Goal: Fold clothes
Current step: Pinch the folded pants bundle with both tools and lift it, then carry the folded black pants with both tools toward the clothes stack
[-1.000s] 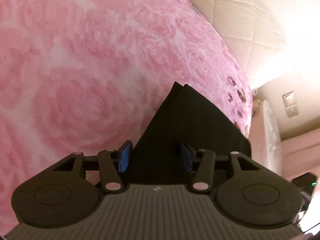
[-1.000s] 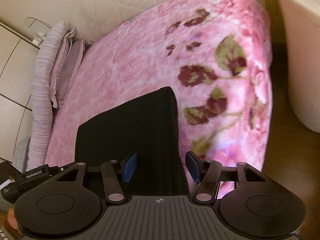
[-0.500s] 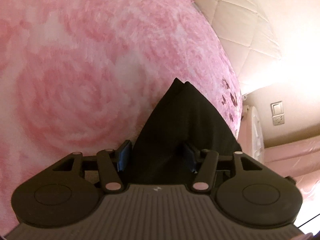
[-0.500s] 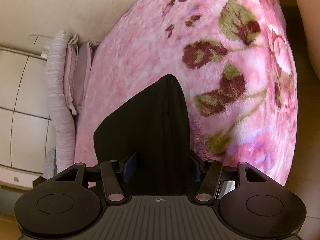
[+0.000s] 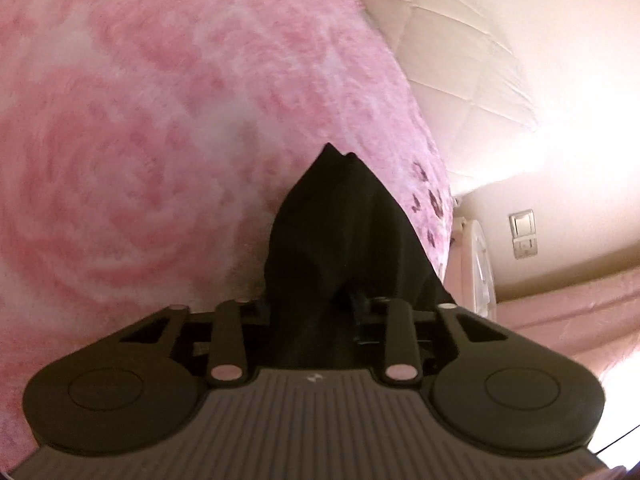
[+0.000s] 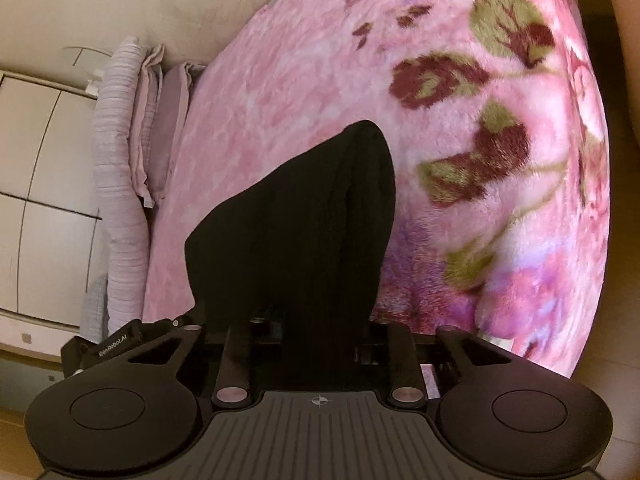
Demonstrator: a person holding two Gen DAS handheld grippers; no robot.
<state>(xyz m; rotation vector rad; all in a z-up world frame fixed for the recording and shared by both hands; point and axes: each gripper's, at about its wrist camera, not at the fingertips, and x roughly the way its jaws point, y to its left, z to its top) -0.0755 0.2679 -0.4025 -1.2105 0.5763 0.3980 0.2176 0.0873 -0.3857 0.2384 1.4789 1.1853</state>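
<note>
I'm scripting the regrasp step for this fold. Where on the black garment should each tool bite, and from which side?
Hold the black garment by its near edge, approaching from the bedside across the pink blanket. That edge already sits bunched between the left tool and the right tool, apparently clamped, while the rest tapers away toward a far corner. Grip one end per tool, probably.

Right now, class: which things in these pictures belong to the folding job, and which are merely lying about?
Belong to the job:
black garment
left gripper, clamped on it
right gripper, clamped on it
pink blanket, the work surface

Lying about:
pillows
wall switch
wardrobe
</note>
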